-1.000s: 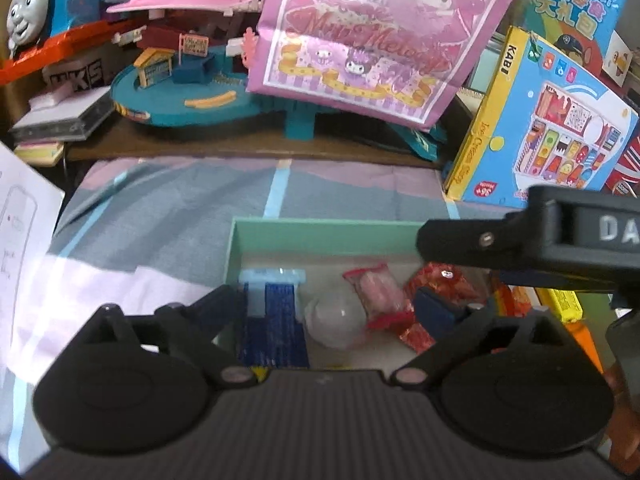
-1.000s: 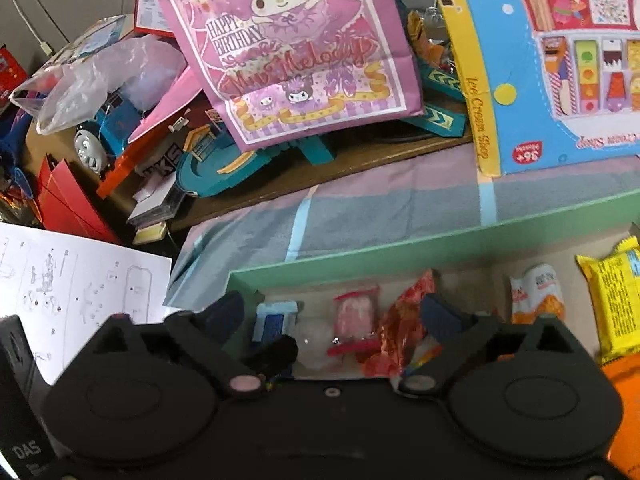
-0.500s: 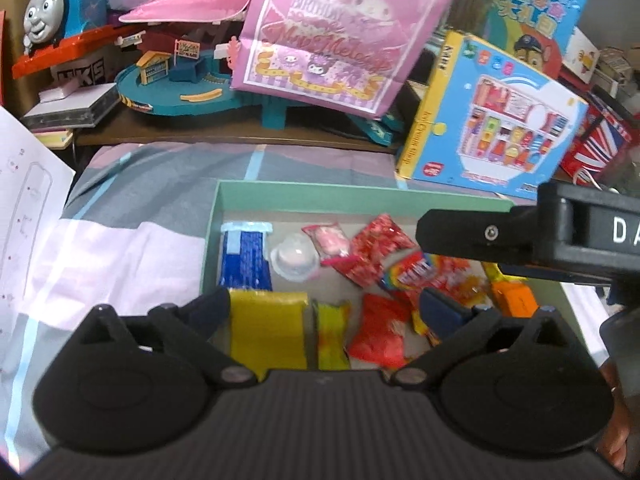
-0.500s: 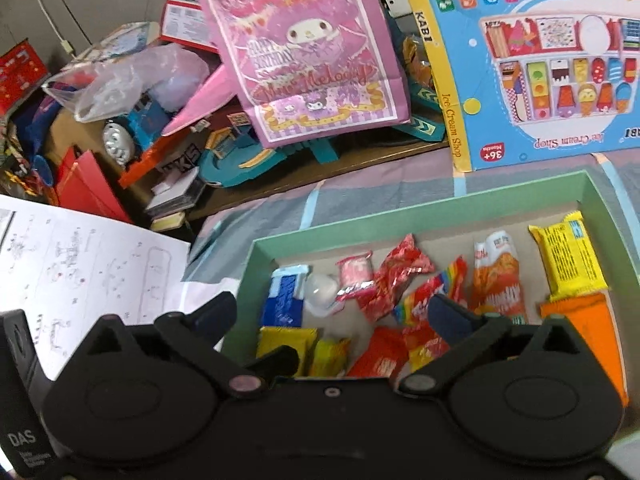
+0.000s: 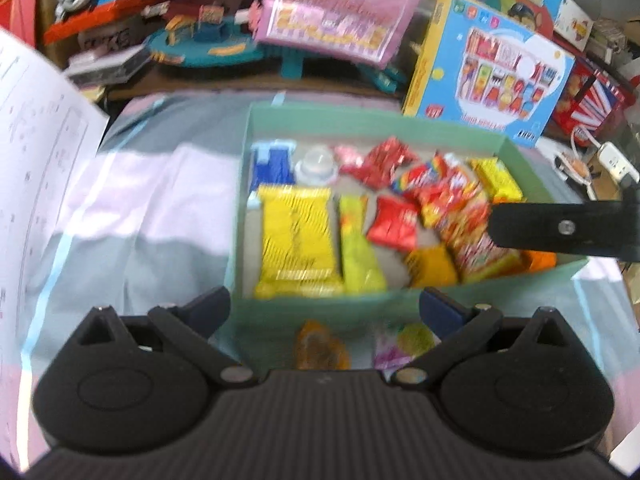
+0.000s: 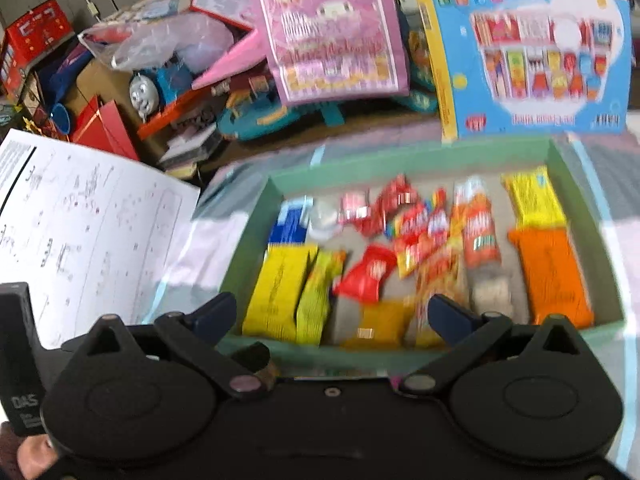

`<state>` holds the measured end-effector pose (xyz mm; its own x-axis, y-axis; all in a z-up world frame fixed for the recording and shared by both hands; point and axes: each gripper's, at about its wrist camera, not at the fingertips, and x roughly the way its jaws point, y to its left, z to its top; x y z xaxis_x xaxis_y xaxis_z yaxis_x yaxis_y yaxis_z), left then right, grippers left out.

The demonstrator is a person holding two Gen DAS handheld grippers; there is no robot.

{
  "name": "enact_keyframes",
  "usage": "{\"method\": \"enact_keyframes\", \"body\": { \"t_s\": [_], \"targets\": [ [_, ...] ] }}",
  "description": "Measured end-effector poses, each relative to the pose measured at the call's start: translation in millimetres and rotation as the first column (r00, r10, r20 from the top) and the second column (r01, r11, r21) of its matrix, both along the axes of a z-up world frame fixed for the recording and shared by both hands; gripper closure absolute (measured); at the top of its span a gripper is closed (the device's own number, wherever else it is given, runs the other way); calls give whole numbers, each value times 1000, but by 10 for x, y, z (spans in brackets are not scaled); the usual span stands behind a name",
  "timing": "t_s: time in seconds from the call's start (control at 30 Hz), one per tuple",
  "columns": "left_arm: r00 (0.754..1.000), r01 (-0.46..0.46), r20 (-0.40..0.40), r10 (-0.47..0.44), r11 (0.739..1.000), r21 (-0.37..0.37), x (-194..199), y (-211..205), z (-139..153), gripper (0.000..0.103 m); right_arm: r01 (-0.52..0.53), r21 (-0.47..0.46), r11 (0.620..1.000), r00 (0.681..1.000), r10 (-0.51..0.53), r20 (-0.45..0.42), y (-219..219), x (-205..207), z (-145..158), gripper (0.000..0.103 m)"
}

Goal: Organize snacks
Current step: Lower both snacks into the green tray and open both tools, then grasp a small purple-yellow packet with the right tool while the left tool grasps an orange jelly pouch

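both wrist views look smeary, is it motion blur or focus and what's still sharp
Left wrist view: the snacks in the green box smear like motion blur, while the left claw, fixed to the camera, stays crisp. Right wrist view: wrappers such as the orange packet and the print on the blue toy box are smeared too; the right claw is sharp. Both bow straight edges near the rim, fisheye-style.

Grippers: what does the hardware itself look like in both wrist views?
Both match: the left gripper and right gripper have matte black bodies, ribbed in the left view, two round black pivot housings, black linkage arms with silver pins and dark blue fingers. Left gripper's side, seen in the right view, bears white "DAS" lettering. No cables or sleeves visible.
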<state>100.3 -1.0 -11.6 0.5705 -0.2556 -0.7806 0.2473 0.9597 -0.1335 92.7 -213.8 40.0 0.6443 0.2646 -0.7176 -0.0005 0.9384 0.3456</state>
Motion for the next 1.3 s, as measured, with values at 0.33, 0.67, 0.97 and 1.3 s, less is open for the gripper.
{"method": "enact_keyframes", "body": {
  "t_s": [0.33,0.67,0.97,1.3],
  "targets": [
    [998,1,-61,2,999,50,-62,-13,-441,10,-13,5,1000,992,13,-123,-23,-160,-466,56],
    [997,54,-52,-51,997,50,7,-44,-571,52,-14,9,1000,980,16,-197,44,117,-859,59],
    [998,50,-48,-48,998,36,-62,244,-564,55,-97,61,993,960,110,-256,217,-1,-887,59],
    [998,50,-47,-49,999,21,-43,338,-562,55,-201,-8,979,956,195,-219,479,86,-818,57]
  ]
}}
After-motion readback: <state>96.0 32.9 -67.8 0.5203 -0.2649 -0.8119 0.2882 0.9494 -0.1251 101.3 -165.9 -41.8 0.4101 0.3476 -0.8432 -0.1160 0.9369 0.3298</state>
